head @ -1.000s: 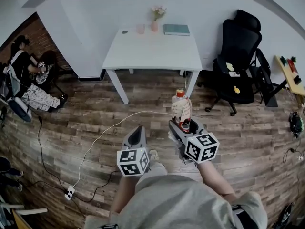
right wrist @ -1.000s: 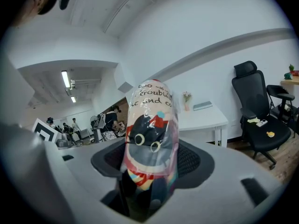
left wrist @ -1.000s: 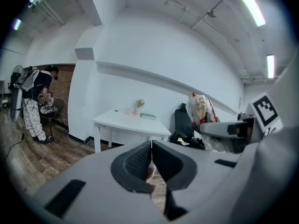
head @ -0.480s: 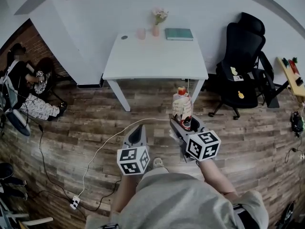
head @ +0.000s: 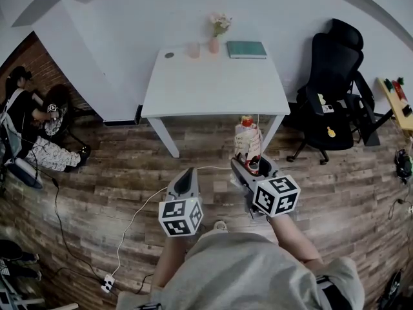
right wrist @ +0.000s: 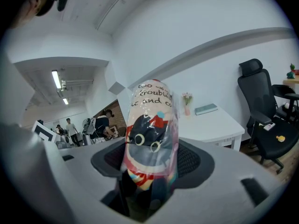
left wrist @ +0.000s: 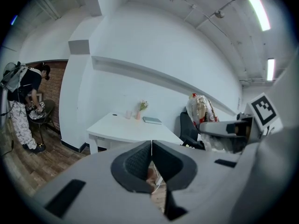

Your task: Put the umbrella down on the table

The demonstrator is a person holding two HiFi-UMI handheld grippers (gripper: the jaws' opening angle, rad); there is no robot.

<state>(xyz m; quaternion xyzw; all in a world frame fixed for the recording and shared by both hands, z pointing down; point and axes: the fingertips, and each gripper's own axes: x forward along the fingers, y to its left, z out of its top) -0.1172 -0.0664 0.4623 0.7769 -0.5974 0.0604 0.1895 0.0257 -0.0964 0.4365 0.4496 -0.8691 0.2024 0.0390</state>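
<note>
- Right claw (head: 249, 165) grasping the folded umbrella (head: 246, 139); worktop (head: 213, 86) not reached, so an early release likely drops it on the floor (head: 122, 173).
- Left claw (head: 186, 174) clenched, empty: no backup if it slips.

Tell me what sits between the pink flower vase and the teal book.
Nothing: in the head view the white tabletop is bare between the pink flower vase and the flat teal book.

We look steeply down from head height, while cameras on the left gripper (head: 187, 173) and right gripper (head: 248, 166) face the far table (head: 216, 86), shared by all.
</note>
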